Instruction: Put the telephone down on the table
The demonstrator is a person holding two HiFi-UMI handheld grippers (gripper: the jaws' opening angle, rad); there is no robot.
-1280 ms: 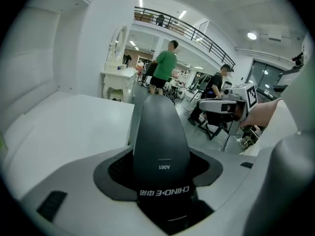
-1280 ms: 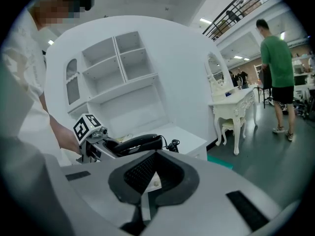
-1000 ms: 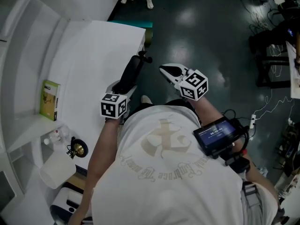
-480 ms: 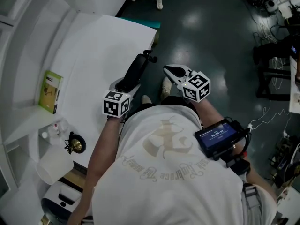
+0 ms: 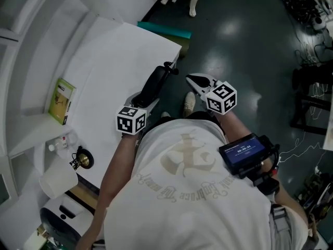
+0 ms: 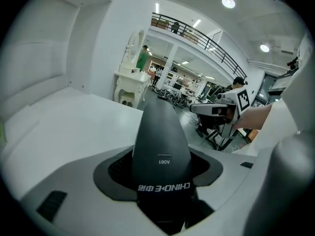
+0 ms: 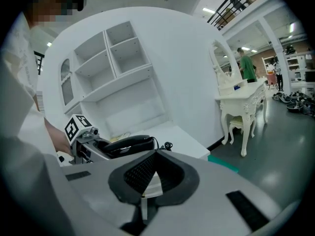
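White, broad flat table [image 5: 104, 61] along the left. Over its edge near the corner, long black plastic telephone handset [image 5: 155, 83], clamped lengthwise between the widely spread jaws of the left gripper [image 5: 141, 100]; cannot tell whether touching the tabletop. Just beside it, over the dark glossy floor [image 5: 244, 51], right gripper [image 5: 195, 80], jaws pressed together on nothing.

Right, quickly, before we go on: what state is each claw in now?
Left claw: closed on the telephone handset.
Right claw: closed, holding nothing.
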